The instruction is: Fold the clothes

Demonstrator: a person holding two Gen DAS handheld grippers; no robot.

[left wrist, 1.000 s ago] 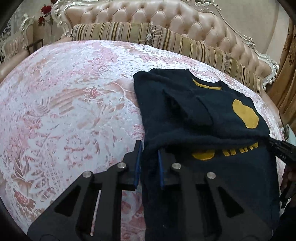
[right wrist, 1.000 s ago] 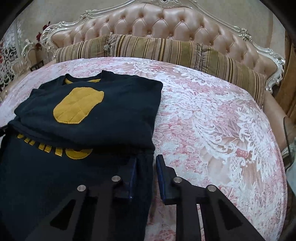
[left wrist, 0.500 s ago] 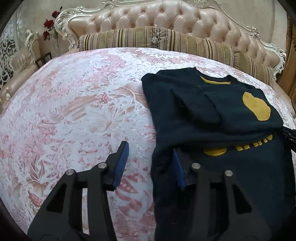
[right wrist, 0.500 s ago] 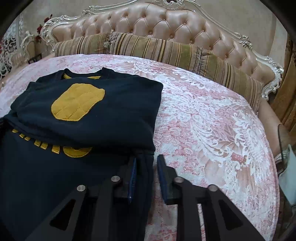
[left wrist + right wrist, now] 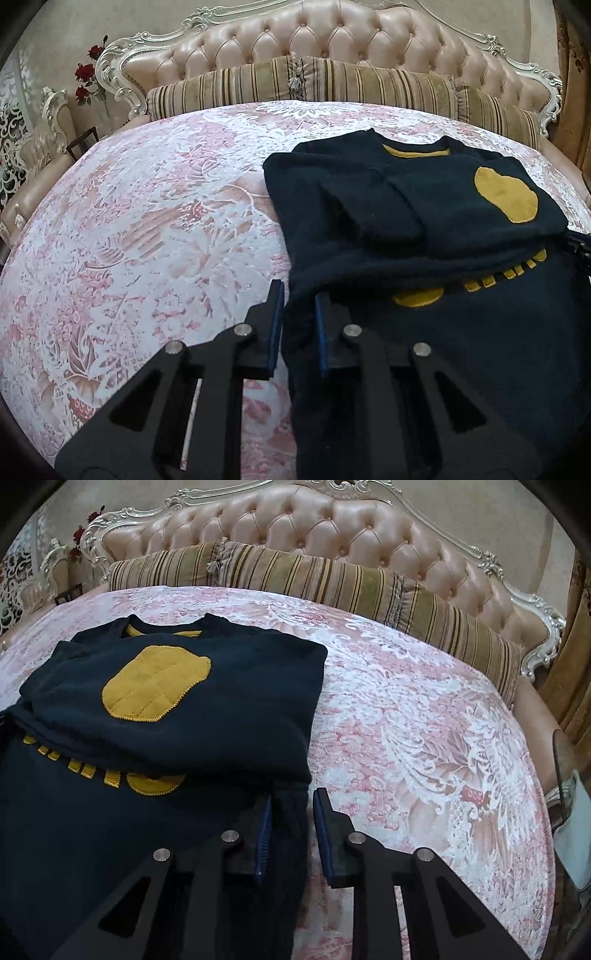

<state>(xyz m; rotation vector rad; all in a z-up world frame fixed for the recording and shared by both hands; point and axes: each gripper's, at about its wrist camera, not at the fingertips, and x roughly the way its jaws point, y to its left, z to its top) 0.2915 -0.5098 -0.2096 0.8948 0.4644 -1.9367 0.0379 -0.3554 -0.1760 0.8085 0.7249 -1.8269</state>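
sweater hem (image 5: 461, 424): cut off by bottom edge
yellow lettering (image 5: 92, 768): half tucked under the fold, unreadable
right-edge object (image 5: 576, 834): cropped, can't tell

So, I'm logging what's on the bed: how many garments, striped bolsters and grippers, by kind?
Navy sweater: 1
Striped bolsters: 2
Grippers, left gripper and right gripper, each shut on the sweater's edge: 2
Total: 5

My left gripper (image 5: 298, 306) tilts down at the bed's near edge; its jaws have just been closing and now pinch the sweater's (image 5: 424, 221) left hem. My right gripper (image 5: 291, 812) tilts down likewise, jaws narrowed and clamping the right hem.
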